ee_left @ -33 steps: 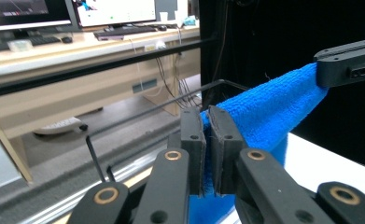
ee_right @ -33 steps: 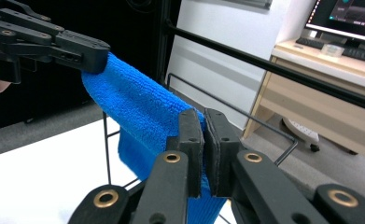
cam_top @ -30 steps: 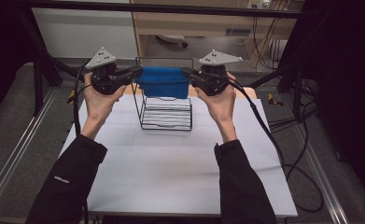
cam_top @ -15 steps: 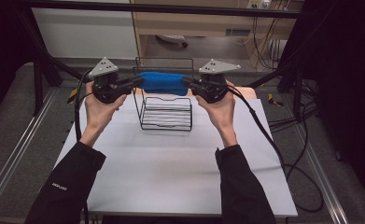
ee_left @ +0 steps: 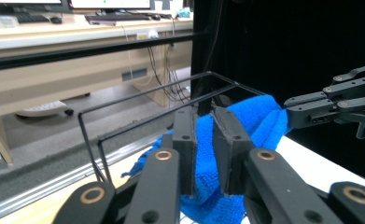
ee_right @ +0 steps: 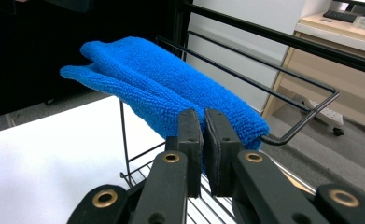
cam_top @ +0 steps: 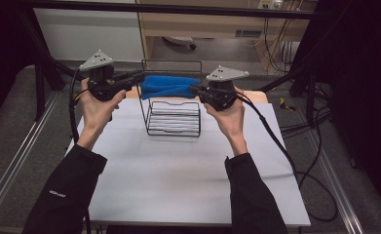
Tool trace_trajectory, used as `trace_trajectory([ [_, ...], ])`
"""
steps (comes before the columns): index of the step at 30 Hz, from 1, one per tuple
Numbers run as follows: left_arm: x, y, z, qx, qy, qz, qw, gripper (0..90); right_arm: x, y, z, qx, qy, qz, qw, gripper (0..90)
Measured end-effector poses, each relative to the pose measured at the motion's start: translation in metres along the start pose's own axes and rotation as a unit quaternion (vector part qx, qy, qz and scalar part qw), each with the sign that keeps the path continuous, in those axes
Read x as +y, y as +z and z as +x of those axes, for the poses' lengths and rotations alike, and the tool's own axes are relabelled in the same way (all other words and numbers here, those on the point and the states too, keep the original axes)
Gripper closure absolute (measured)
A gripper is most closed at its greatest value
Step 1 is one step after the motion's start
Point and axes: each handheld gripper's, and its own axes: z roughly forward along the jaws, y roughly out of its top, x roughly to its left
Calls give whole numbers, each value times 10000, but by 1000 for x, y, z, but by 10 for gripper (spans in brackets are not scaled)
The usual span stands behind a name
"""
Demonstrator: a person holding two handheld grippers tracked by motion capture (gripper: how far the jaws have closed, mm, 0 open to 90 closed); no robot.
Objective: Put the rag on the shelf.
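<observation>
A folded blue towel (cam_top: 171, 86) is stretched between my two grippers, over the top rails of a black wire rack (cam_top: 173, 119) at the far middle of the table. My left gripper (cam_top: 140, 76) is shut on the towel's left end. In the left gripper view the cloth (ee_left: 255, 116) bunches between the jaws of the left gripper (ee_left: 204, 116), and the right gripper (ee_left: 292, 109) shows at the far end. My right gripper (cam_top: 194, 89) is shut on the right end. In the right gripper view the right gripper (ee_right: 202, 116) pinches the near edge of the towel (ee_right: 161, 88).
The rack stands on a white table (cam_top: 178, 180); its upper rails (ee_right: 264, 84) run under and behind the towel. A wooden desk and hanging cables lie beyond the table's far edge. Cables trail off to the right from the right gripper.
The towel looks flatter and shallower than a second ago. Both hands have stayed nearly in place, still holding it.
</observation>
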Motion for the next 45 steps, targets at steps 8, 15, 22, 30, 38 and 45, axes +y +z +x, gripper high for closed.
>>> trace_trajectory([
  [8,-16,23,-2,-123,102,712,9973,898,-2,0,2,25,-129,50,9999,845],
  [15,-26,29,-2,-132,210,927,9954,899,-2,0,3,75,-126,109,9998,736],
  [22,-35,36,-2,-81,278,960,9950,900,-5,4,6,207,117,84,9997,800],
  [30,-44,42,1,-55,229,928,9954,899,-28,12,-5,59,530,301,9981,891],
  [38,-46,40,2,-96,145,864,9961,860,-33,10,-5,48,445,148,9989,804],
  [45,-49,24,-2,-109,134,889,9959,710,-26,-15,-3,170,559,-51,9983,556],
])
